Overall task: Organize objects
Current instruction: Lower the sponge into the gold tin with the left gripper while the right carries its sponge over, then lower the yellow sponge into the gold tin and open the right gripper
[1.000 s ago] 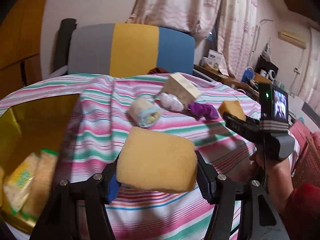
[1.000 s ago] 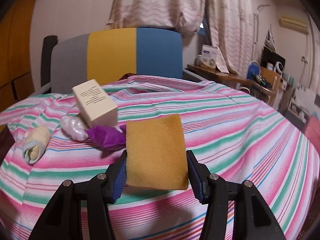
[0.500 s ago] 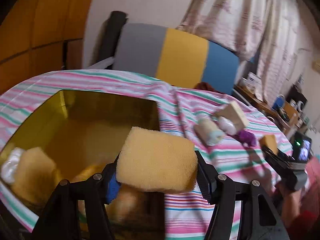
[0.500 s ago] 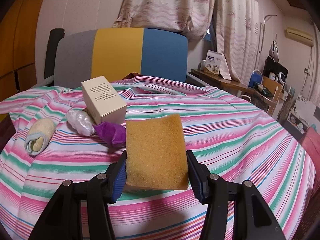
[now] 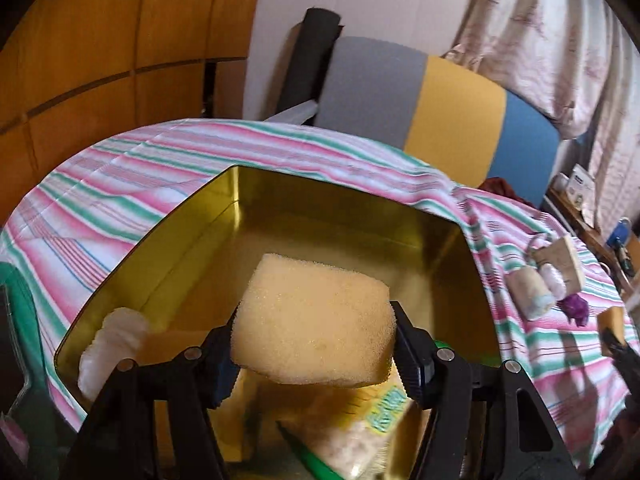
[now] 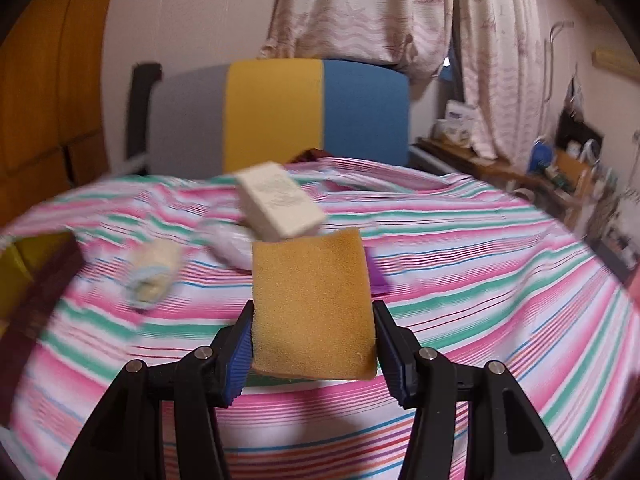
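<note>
1. Holding in my left gripper (image 5: 314,350) a pale yellow rectangular foam sponge (image 5: 314,322), clamped between both pads, raised above the open gold metal tin (image 5: 340,216)
2. Tin contents: white wrapped roll (image 5: 110,338) at the left wall; packaged yellow sponge with green print (image 5: 360,424) on the floor
3. Clamped in my right gripper (image 6: 313,354): orange-yellow flat foam sponge (image 6: 312,304), upright, above the pink, green and white striped cloth (image 6: 460,264)
4. On the cloth beyond it: cream rectangular box (image 6: 278,204), white plastic-wrapped bundle (image 6: 230,246), purple wrapper (image 6: 378,276), rolled cream and blue cloth (image 6: 152,274)
5. Behind: grey, yellow and blue panel (image 6: 280,114)
</note>
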Demonstrator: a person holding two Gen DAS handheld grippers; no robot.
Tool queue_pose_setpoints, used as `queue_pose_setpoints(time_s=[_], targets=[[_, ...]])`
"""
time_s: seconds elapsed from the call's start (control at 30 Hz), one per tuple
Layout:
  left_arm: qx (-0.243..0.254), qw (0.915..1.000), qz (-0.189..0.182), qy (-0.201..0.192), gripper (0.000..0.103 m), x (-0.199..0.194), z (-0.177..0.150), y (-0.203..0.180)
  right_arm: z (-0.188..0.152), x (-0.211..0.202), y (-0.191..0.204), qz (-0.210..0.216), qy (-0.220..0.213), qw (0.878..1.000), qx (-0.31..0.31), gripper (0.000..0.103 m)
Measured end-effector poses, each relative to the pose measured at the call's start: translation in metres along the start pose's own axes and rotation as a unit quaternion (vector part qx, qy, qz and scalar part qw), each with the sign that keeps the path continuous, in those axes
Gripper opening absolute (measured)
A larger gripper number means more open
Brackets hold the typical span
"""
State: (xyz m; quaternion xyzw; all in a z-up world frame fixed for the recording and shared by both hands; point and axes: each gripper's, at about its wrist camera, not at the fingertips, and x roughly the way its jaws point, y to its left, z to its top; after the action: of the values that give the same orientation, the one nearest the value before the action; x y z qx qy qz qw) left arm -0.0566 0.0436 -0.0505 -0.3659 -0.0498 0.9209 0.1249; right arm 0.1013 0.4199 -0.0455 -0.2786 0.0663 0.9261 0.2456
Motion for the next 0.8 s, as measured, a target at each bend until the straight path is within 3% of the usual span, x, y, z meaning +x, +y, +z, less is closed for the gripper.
queue_pose_setpoints(time_s=[0.2, 0.4, 0.57, 0.8], targets=[[-0.009, 0.9999, 0.009, 0.009, 0.070, 0.005, -0.006, 0.008, 0.001, -0.033, 0.052, 0.099, -0.011, 0.995, 0.018, 0.055], [-0.016, 0.9999, -0.003, 0.000, 0.087, -0.006, -0.011, 0.012, 0.002, -0.061, 0.110, 0.189, -0.010, 0.982, -0.005, 0.055], [-0.042, 0.9988, -0.016, -0.016, 0.103, -0.028, -0.012, 0.020, -0.001, -0.066, 0.142, 0.231, 0.009, 0.973, -0.019, 0.055], [-0.074, 0.9957, 0.041, -0.039, 0.103, -0.049, -0.007, 0.042, -0.007, -0.066, 0.179, 0.269, 0.044, 0.961, -0.042, 0.055]])
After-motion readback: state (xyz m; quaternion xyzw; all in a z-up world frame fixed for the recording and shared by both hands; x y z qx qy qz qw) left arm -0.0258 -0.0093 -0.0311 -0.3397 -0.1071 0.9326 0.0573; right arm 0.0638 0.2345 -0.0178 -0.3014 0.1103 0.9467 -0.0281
